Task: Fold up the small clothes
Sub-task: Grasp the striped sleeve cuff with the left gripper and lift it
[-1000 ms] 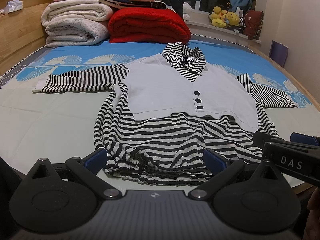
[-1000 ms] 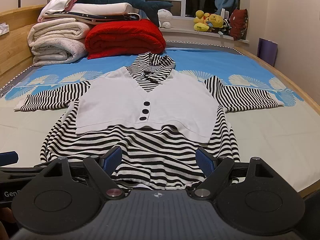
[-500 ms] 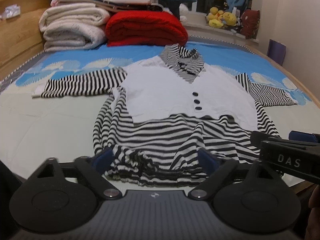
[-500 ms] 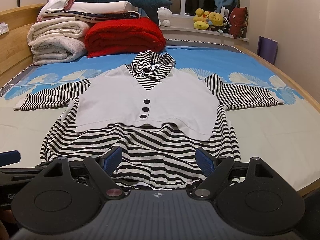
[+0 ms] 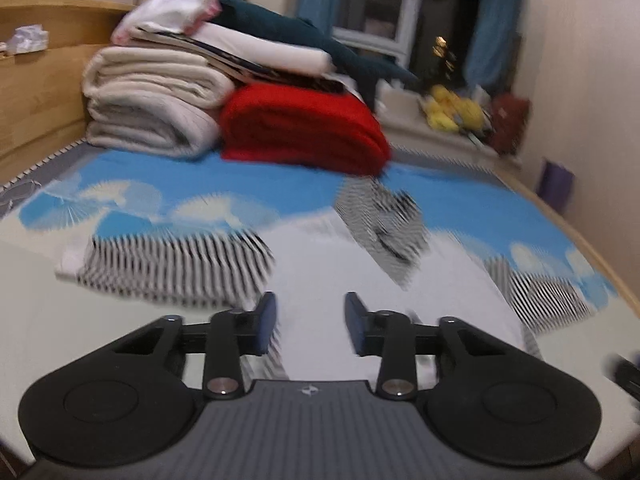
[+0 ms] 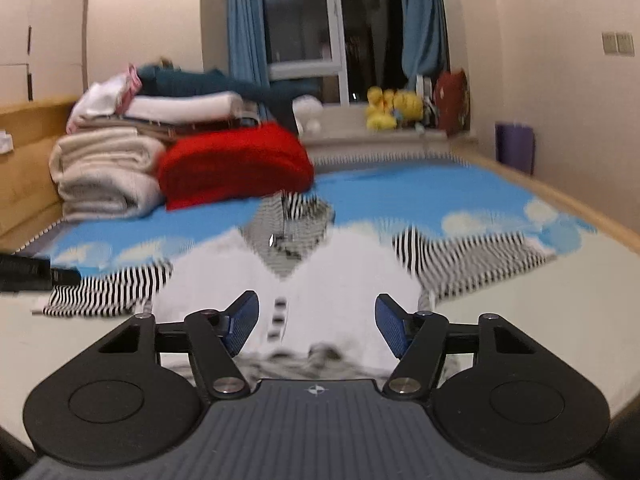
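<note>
A striped top with a white vest front [image 5: 360, 280] lies spread on a bed [image 6: 500, 196] covered in a blue, fan-printed sheet.

Behind the garment, by the wooden headboard [image 5: 36, 92], sit a red blanket [image 5: 300, 128] and stacked cream bedding [image 5: 148, 108]; beyond them a dark window with blue curtains [image 6: 244, 20] and yellow soft toys [image 6: 392, 108] on the sill. The left gripper [image 5: 310, 322] hovers over the vest, its jaws having just been narrowing, a gap open and cloth seen between them, though blur hides whether they pinch it. The right gripper [image 6: 316, 320] has also been narrowing, jaws wide apart above bunched hem fabric. Only the right view shows wall switches [image 6: 618, 43]; only the left shows the crumpled item on the headboard [image 5: 28, 38].
</note>
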Motion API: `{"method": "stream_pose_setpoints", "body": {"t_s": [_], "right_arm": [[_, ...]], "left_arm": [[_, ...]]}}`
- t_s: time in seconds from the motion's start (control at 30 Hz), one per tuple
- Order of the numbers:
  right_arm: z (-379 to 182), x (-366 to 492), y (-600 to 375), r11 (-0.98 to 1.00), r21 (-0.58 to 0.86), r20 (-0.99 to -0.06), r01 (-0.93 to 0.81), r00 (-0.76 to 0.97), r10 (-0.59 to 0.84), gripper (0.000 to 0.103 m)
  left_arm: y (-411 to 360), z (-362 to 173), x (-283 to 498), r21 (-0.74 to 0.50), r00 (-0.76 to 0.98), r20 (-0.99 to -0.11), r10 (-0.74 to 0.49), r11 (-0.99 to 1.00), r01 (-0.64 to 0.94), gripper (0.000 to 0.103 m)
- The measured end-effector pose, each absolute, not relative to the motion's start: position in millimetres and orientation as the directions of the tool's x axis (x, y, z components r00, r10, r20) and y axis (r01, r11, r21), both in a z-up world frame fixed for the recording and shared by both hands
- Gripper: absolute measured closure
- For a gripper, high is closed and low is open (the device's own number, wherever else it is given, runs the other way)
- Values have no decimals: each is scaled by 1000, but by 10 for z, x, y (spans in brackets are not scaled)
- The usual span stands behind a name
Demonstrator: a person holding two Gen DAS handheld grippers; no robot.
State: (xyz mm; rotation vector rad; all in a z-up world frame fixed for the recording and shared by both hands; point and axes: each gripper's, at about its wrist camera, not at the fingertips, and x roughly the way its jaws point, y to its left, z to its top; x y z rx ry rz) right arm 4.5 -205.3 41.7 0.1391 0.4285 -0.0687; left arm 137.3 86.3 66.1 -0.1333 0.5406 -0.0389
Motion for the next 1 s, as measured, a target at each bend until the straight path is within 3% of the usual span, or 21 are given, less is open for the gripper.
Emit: {"method": "stream_pose_setpoints", "body": {"t_s": [0.1,0.23,0.3,0.43,0.67,0.7,0.77,0.8,1.0], "right_arm": [[639,224,-2214,992,106,-392,62,920,-15,37],[867,637,-2372,998,58,-381,3,925,20,37],[938,906,-2437,998,62,-378,-24,925,46,37],[954,1497,-2473,994,66,-389,-88,915,107,56],[398,2245,-2359,987,11,-472,-158,870,144,59],[293,2310,-2365,989,32,-510,-144,849,140,59],[179,2470,-2396,990,104,-591,-93,795,136,59],[163,2520,-2429,984,164,-593,-74,790,158,59],[45,2531,-2397,984,168,-609,-52,780,145,60]], "left_arm": [[1392,609,2024,-172,846,-534,2,979,-111,77],[2219,207,2830,-191,776,-626,80,949,-251,77],[2630,-78,3113,-195,718,-688,109,924,-328,68],[3307,-583,3305,-224,640,-750,170,845,-486,49],[3934,-994,3415,-392,605,-788,115,665,-636,46],[3937,-985,3432,-391,608,-785,124,661,-640,48],[3933,-977,3492,-393,610,-784,118,666,-634,77],[3935,-987,3522,-391,601,-792,109,666,-635,99],[3531,-707,3619,-246,583,-771,258,723,-646,99]]}}
